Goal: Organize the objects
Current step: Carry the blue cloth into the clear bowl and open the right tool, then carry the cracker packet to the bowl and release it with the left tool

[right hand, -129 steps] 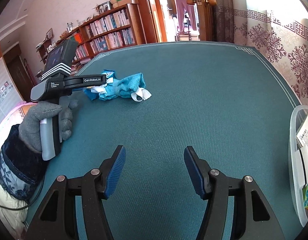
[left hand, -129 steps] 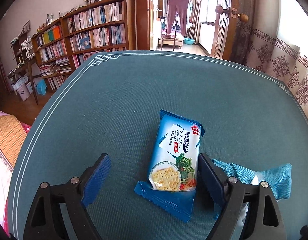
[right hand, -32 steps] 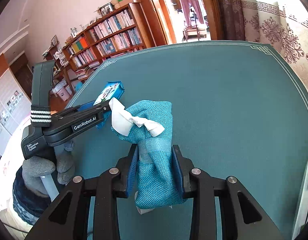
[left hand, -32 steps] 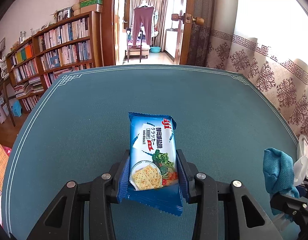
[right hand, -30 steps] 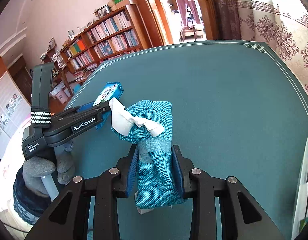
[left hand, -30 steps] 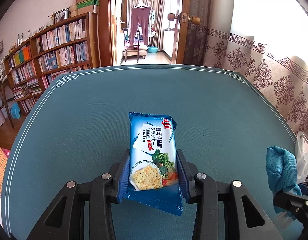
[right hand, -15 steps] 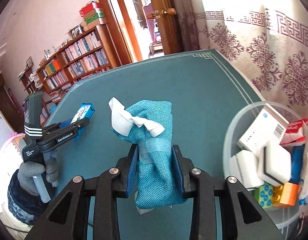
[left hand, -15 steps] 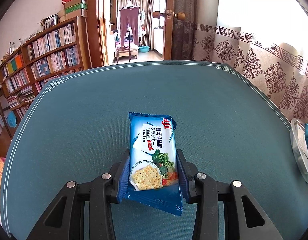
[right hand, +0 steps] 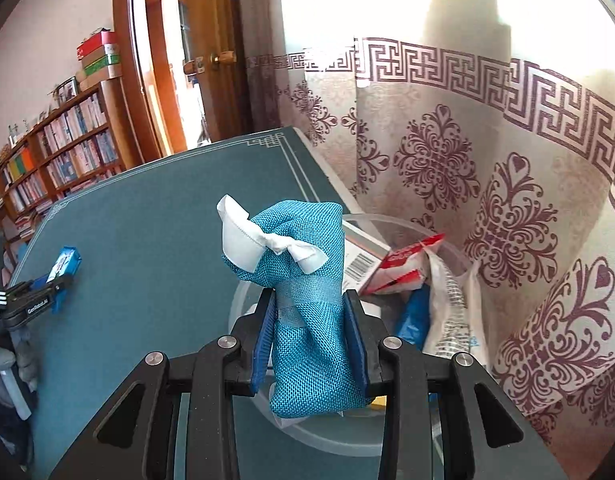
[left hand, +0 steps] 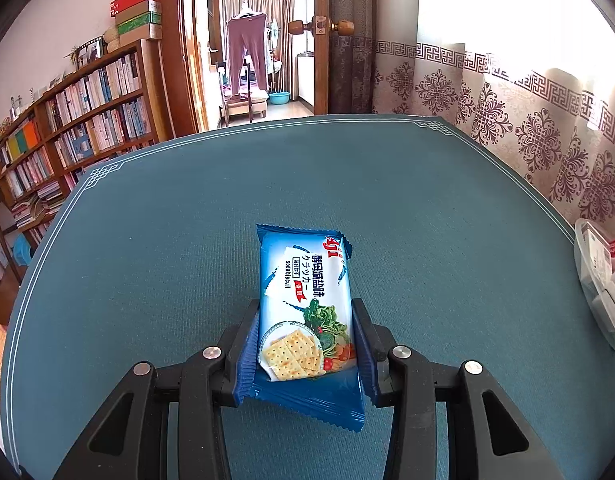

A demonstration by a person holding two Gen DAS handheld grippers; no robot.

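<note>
My right gripper (right hand: 310, 336) clamps the soft, light cloth pouch (right hand: 307, 304) mid-body, frame centre; my left gripper (left hand: 305, 344) clamps the crackly, fragile biscuit packet (left hand: 305, 304) at its lower edges.

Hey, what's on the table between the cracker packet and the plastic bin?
Nothing: in the left wrist view, bare blue table separates the cracker packet from the plastic bin.

A teal woven pouch (right hand: 307, 300), a blue cracker packet (left hand: 305, 312), a maroon-patterned cream curtain (right hand: 487, 184).
</note>
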